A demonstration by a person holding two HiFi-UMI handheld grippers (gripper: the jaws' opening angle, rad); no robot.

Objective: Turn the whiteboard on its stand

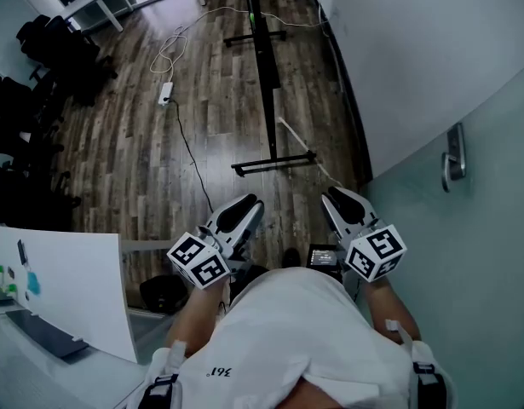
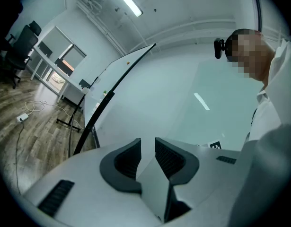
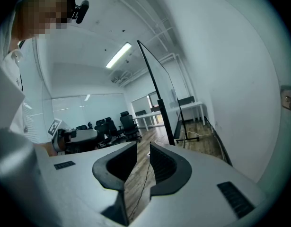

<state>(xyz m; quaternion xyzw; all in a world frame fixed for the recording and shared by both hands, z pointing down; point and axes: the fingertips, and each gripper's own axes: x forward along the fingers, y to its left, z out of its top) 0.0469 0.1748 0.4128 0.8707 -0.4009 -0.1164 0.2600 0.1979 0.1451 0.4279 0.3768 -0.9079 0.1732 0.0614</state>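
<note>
Two white-and-black tongs, the left gripper [image 2: 147, 144] and the right gripper [image 3: 144, 148], each stand narrowly apart, empty. One thin black-framed whiteboard [image 1: 266, 83] stands edge-on ahead on two black crossbar feet [image 1: 274, 162], clear of both.

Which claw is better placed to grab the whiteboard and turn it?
Probably the right claw: the edge of the dark-framed white whiteboard stands almost straight beyond its open, empty jaws. From the left claw, also open, the edge lies off to one side.
</note>
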